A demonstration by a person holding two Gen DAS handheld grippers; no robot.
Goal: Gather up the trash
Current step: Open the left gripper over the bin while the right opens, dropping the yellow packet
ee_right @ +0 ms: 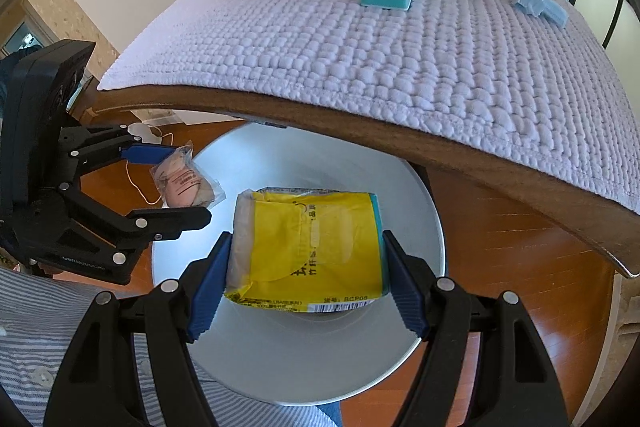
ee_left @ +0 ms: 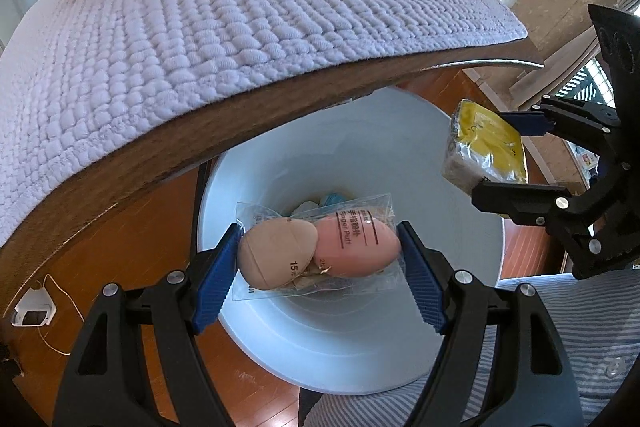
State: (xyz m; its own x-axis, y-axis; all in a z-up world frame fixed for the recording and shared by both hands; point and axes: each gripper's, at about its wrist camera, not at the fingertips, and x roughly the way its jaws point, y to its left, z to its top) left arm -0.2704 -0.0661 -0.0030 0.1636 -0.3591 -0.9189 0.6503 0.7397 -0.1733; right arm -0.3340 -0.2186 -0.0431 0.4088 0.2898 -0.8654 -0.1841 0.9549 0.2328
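Claws grip puff packet and yellow pack over bin beside table edge.

Both wrist cameras look steeply down past their own fingers into the white bin on the floor, close above it, with the desk's near edge arching overhead. Each view catches the other gripper at its side: the right gripper in the left view, the left gripper in the right.

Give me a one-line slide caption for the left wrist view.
Left gripper holds a bagged puff pack over the white bin; right gripper holds a yellow packet beside it.
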